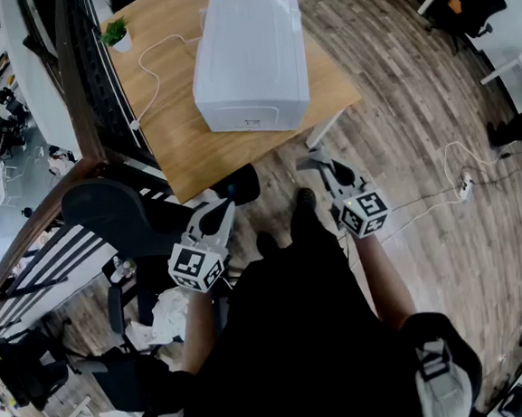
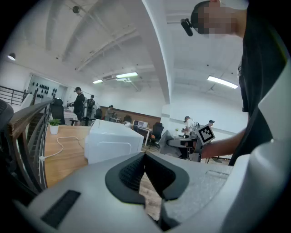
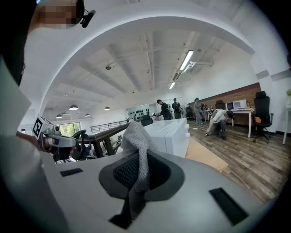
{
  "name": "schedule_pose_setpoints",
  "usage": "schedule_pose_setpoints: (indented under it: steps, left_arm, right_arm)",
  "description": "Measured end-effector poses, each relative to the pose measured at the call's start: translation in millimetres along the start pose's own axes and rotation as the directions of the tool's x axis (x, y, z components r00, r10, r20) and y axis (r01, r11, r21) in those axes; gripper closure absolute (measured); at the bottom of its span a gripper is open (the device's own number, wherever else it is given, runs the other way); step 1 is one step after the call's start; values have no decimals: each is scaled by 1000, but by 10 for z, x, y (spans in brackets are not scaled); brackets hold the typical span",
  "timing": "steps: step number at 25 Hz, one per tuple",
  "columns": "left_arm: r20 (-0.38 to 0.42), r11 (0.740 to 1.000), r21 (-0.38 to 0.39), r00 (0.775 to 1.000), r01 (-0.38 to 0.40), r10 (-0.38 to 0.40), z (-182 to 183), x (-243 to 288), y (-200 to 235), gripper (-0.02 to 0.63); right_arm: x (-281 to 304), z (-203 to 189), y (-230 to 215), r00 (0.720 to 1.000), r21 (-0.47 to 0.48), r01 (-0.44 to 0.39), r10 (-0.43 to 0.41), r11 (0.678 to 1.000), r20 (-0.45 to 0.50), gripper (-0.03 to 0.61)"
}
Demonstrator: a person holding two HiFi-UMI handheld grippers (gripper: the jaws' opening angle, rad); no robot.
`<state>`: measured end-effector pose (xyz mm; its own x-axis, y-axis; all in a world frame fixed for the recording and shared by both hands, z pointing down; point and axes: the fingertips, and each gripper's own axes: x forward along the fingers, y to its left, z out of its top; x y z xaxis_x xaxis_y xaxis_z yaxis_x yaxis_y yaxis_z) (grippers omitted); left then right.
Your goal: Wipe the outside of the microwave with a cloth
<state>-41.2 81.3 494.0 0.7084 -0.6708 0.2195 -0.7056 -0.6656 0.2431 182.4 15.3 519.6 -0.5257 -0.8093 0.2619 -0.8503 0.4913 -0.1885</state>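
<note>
Right tongs [image 1: 323,172] clamped on grey cloth [image 3: 136,150], fold poking past tips, ready as wiping pad. Left tongs [image 2: 145,169] closed, pads meeting, nothing held; likely spare for steadying. Both low by body, well short of counter [image 1: 168,129]. Microwave [image 1: 250,60] near counter's right edge, untouched.

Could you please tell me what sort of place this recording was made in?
Probably an open-plan office or lab: a black office chair beside a desk with monitors, long ceiling strip lights, and a white microwave on a wooden table.
</note>
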Motion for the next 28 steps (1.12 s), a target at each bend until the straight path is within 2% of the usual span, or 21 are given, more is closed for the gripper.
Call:
schedule_pose_setpoints:
  steps: [17, 25, 28]
  left_arm:
    - [3, 1000, 1, 1000, -2, 2, -72, -106, -120, 612]
    - [-1, 1000, -2, 1000, -31, 31, -6, -44, -24, 612]
    - [7, 999, -2, 999, -51, 51, 83, 56, 31, 612]
  right_arm:
    - [93, -179, -160, 999, 45, 51, -50, 998, -7, 565]
    - [384, -189, -483, 997, 175, 74, -75, 982, 1, 564]
    - [520, -167, -638, 997, 196, 81, -80, 977, -13, 563]
